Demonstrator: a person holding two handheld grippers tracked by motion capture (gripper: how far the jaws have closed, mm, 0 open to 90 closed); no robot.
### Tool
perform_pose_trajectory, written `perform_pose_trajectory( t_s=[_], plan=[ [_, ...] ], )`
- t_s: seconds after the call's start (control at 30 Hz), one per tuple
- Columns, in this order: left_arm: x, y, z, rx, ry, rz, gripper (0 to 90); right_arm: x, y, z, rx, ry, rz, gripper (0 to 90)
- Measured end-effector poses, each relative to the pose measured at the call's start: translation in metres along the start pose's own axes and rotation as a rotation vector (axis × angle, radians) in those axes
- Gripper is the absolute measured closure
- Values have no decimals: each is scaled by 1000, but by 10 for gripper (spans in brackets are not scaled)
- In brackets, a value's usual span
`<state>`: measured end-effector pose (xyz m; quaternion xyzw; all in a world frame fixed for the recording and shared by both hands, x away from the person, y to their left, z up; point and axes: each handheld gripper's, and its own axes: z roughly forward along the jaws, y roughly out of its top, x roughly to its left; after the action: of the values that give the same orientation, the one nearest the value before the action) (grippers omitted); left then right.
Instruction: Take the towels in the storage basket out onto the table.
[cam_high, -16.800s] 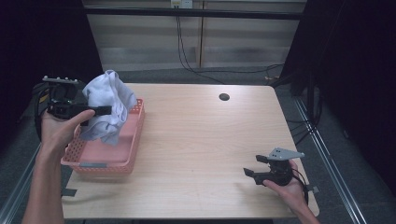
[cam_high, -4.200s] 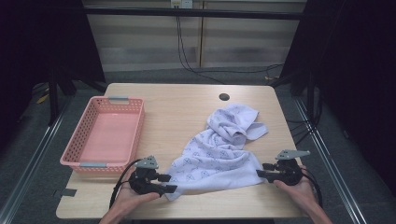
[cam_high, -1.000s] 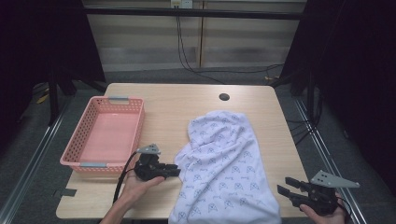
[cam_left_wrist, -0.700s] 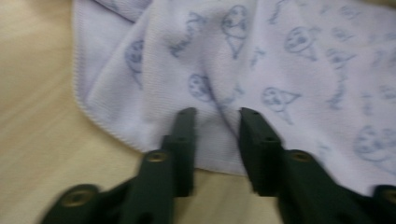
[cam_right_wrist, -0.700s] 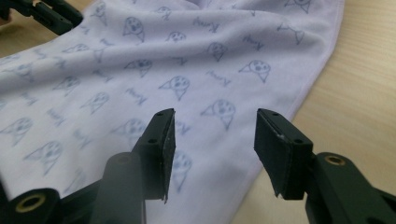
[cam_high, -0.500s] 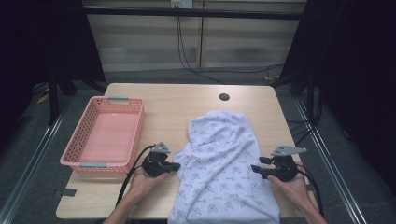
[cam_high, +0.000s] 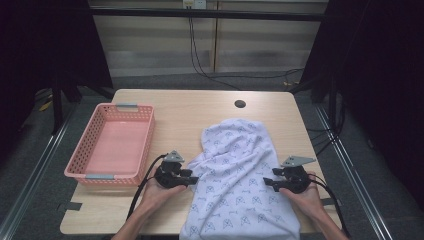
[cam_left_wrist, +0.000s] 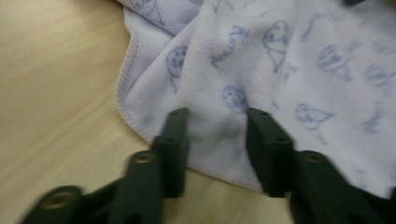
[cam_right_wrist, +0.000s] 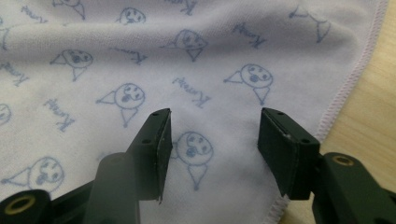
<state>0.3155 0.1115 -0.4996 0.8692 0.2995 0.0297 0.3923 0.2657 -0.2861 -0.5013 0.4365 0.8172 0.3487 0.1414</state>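
High view: towel (cam_high: 240, 175) spread on table (cam_high: 200, 107), near end draped over front edge. Left gripper (cam_high: 192, 179) at towel's left edge, hand (cam_high: 155, 192) wrapped around it, forearm entering from bottom. Right gripper (cam_high: 267, 181) at right edge, hand (cam_high: 300, 195) behind. Pink basket (cam_high: 112, 145) left, well apart.

Left gripper view: jaws spread, straddling small fold at towel (cam_left_wrist: 261, 60) hem; contact probably, blur hinders.

Right gripper view: jaws spread wide above towel (cam_right_wrist: 187, 70), beside stitched hem, nothing pinched.

Quick count: one printed towel (cam_high: 239, 175), one pink basket (cam_high: 111, 145), two grippers (left (cam_high: 192, 178), right (cam_high: 266, 181)), all on one counter (cam_high: 190, 107).
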Motion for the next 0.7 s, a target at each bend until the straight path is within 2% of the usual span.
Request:
perform_pose_trajectory(
  t_s=[0.03, 0.07, 0.1, 0.13, 0.17, 0.2, 0.23, 0.3, 0.33, 0.37, 0.4, 0.43, 0.47, 0.53, 0.57, 0.6, 0.63, 0.67, 0.7],
  plan=[
    [0, 0, 0, 0, 0, 0, 735, 0, -1, 0, -6, -7, -17, 454],
    [-4, 3, 1, 30, 55, 22, 838, 3, -1, 0, 0, -21, -31, 470],
    [-4, 3, 1, 30, 55, 22, 878, 3, -1, 0, 0, -21, -31, 470],
    [-1, 2, -2, 30, 66, 7, 889, 4, -1, -3, 13, -17, -36, 627],
    [-1, 2, -2, 30, 66, 7, 892, 4, -3, -6, 17, -16, -47, 700],
    [4, 1, -6, 33, 71, -13, 892, 4, -3, -6, 17, -16, -47, 700],
    [9, 0, -11, 13, 80, -31, 893, 4, -6, -10, 21, -9, -39, 781],
    [18, -3, -22, -23, 62, -73, 896, 2, -12, -20, 44, -1, -15, 833],
    [21, -5, -38, -80, 26, -101, 896, 2, -16, -24, 45, 2, -5, 834],
    [21, -5, -38, -80, 26, -101, 896, 2, -16, -24, 45, 2, -5, 834],
    [18, -6, -45, -100, 6, -94, 896, 6, -25, -35, 68, 34, 11, 839],
    [11, -8, -53, -101, -1, -74, 896, 10, -28, -39, 78, 41, 11, 839],
    [11, -8, -53, -101, -1, -74, 896, 15, -32, -43, 86, 55, 0, 839],
    [-1, -12, -62, -109, -18, -57, 895, 27, -38, -52, 111, 89, -13, 845],
    [-1, -12, -62, -109, -18, -57, 895, 27, -38, -52, 111, 89, -13, 845],
    [-5, -12, -65, -131, -21, -53, 895, 39, -43, -62, 121, 99, -56, 844],
    [-9, -10, -69, -150, -68, -50, 895, 41, -42, -65, 113, 104, -53, 840],
    [-9, -10, -69, -150, -68, -50, 894, 41, -42, -65, 113, 104, -53, 840],
    [-10, -8, -70, -160, -120, -49, 894, 43, -41, -69, 95, 119, -34, 819]
  ],
)
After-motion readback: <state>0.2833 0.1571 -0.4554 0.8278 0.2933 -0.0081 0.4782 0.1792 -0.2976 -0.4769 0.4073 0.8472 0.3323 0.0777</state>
